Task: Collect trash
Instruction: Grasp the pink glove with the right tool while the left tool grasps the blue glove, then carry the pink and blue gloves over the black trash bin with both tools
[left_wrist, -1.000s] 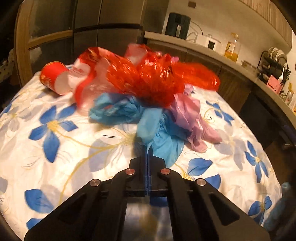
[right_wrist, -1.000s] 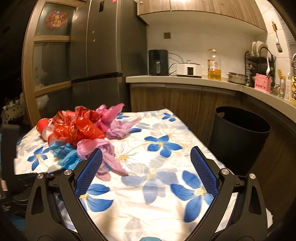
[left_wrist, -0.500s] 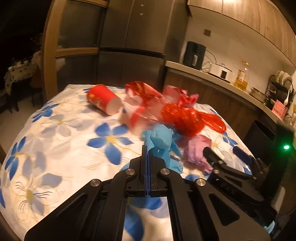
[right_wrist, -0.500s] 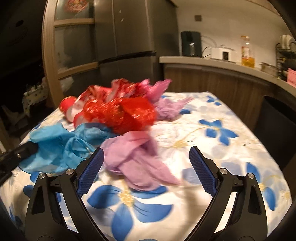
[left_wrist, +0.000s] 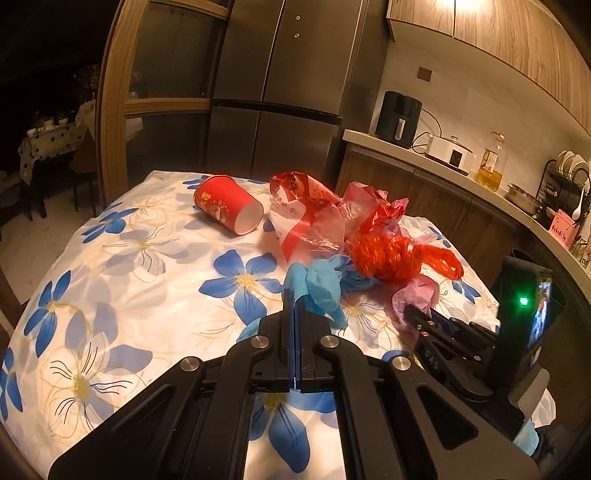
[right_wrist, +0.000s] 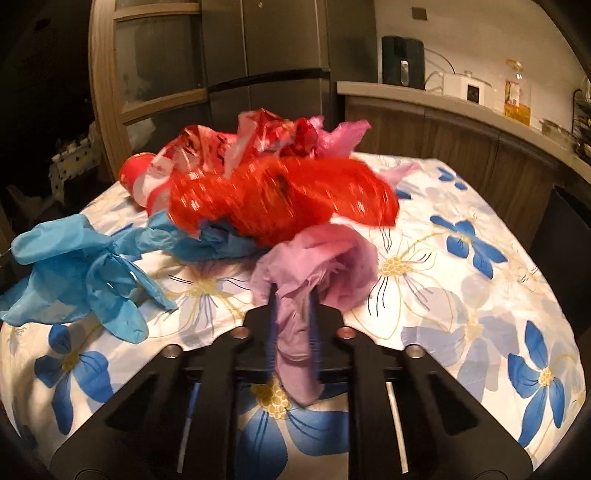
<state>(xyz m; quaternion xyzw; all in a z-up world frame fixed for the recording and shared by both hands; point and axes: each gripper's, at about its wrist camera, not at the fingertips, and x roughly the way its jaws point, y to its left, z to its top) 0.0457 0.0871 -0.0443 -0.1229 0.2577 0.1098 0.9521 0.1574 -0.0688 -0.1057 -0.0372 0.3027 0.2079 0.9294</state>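
Right tongs (right_wrist: 291, 314), just closed, pinch a pink bag (right_wrist: 317, 258); left tongs (left_wrist: 297, 306) clamp a blue glove (left_wrist: 321, 284). Red wrappers (right_wrist: 280, 199) and a red cup (left_wrist: 229, 210) crowd the desk (left_wrist: 129, 277).

A floral tablecloth (left_wrist: 122, 280), a dark refrigerator (left_wrist: 280, 92), a countertop (left_wrist: 443, 166).
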